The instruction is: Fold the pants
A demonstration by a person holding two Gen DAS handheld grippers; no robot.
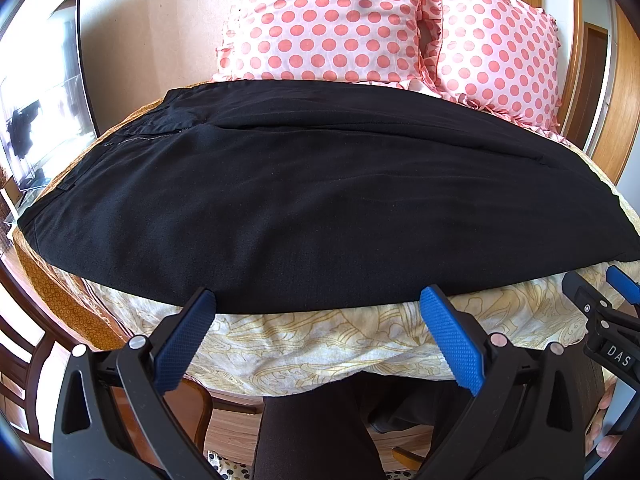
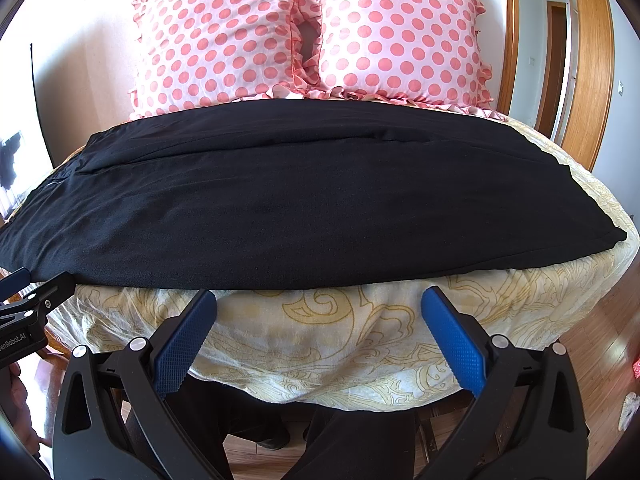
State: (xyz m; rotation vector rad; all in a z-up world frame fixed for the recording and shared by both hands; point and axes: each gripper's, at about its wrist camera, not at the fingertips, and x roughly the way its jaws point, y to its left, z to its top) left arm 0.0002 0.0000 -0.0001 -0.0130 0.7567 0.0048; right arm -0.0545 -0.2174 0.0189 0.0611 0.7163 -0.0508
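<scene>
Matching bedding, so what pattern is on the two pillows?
Pink with coral polka dots, ruffled edges; pillows show best in right wrist view.

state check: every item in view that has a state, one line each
Black fabric pants: laid flat across the bed, unfolded crosswise, zipper end at left.
Two pink polka-dot ruffled pillows: upright, side by side behind the pants.
Left gripper: open, empty.
Right gripper: open, empty.
</scene>
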